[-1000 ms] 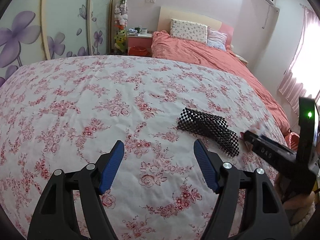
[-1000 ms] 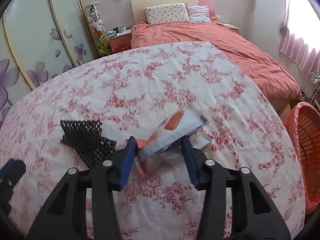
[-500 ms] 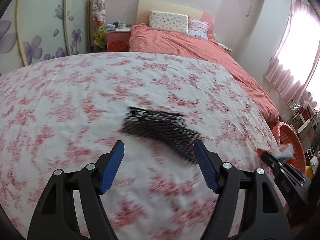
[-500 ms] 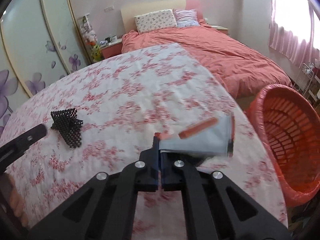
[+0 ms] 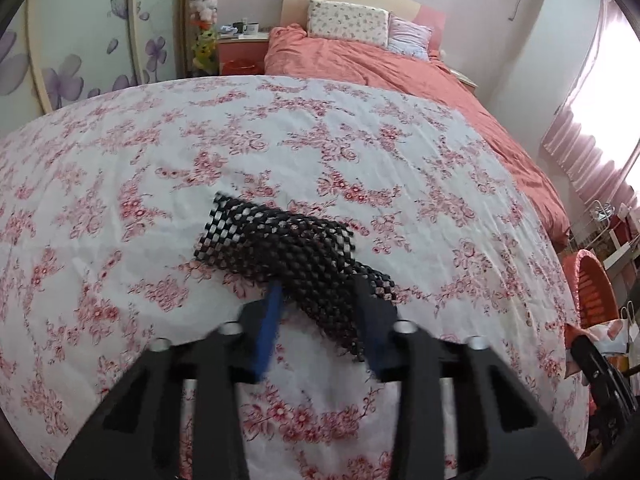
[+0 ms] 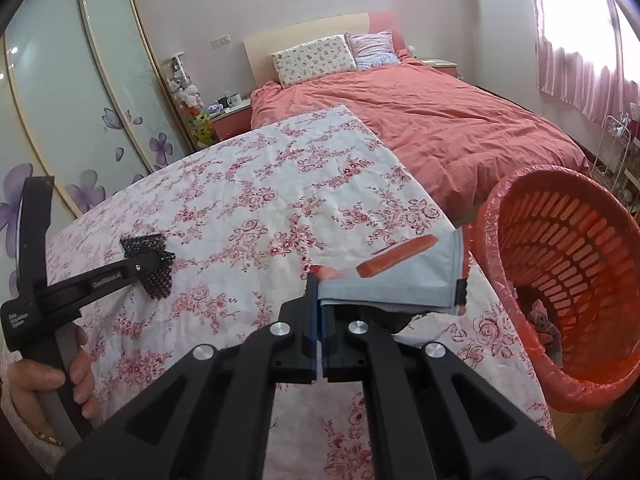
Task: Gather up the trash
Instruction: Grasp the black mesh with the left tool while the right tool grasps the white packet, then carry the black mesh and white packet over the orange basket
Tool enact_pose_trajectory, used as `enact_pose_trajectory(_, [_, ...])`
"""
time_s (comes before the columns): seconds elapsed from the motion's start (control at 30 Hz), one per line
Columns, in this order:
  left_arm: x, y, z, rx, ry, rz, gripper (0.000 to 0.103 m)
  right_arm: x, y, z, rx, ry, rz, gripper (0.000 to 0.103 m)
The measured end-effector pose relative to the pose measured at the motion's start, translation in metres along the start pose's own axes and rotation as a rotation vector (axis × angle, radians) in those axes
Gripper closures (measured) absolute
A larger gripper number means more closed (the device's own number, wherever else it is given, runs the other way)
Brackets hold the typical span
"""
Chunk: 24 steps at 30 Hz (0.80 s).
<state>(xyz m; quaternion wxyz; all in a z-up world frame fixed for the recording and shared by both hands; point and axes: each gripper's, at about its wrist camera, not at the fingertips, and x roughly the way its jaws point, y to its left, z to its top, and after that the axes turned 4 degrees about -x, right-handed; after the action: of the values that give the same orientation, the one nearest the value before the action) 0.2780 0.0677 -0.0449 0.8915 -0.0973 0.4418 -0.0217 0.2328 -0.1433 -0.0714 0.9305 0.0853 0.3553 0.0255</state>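
Observation:
A black mesh sheet lies crumpled on the floral cloth. My left gripper straddles its near end, jaws narrowed around it and blurred; whether they grip it I cannot tell. The mesh and left gripper also show in the right wrist view. My right gripper is shut on a grey and orange wrapper, held above the cloth's right edge beside the red trash basket.
The basket stands on the floor right of the cloth, with some trash inside. A bed with a salmon cover lies beyond. Wardrobe doors stand at the left, a nightstand by the bed.
My left gripper moved onto the black mesh and its jaws narrowed around it. My right gripper carried the wrapper further right, up to the red basket.

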Motion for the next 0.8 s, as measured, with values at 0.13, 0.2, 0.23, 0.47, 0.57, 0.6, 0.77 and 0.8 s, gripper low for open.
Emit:
enact_pose_trajectory(0.13, [-0.010, 0.004, 0.001, 0.007, -0.028, -0.043, 0.094, -0.007, 0.003, -0.001, -0.009, -0.010, -0.009, 0.101])
enact_pose_trajectory(0.2, [-0.016, 0.003, 0.000, 0.016, -0.045, -0.054, 0.096, -0.011, 0.002, -0.001, -0.009, -0.016, -0.011, 0.101])
enact_pose_trajectory(0.23, [-0.020, 0.003, -0.001, 0.022, -0.055, -0.060, 0.096, -0.014, 0.001, -0.001, -0.007, -0.020, -0.012, 0.101])
enact_pose_trajectory(0.47, [-0.047, -0.011, -0.005, 0.046, -0.093, -0.125, 0.096, -0.039, -0.007, -0.002, 0.002, -0.057, -0.024, 0.101])
enact_pose_trajectory(0.57, [-0.056, -0.023, -0.007, 0.065, -0.106, -0.157, 0.096, -0.050, -0.015, -0.001, 0.009, -0.073, -0.033, 0.101])
enact_pose_trajectory(0.6, [-0.058, -0.028, -0.008, 0.072, -0.110, -0.167, 0.096, -0.055, -0.018, -0.002, 0.012, -0.079, -0.039, 0.101])
enact_pose_trajectory(0.77, [-0.070, -0.055, -0.014, 0.110, -0.121, -0.217, 0.096, -0.073, -0.035, -0.004, 0.031, -0.106, -0.062, 0.101])
enact_pose_trajectory(0.8, [-0.072, -0.060, -0.015, 0.117, -0.122, -0.226, 0.096, -0.077, -0.040, -0.005, 0.037, -0.113, -0.067, 0.101])
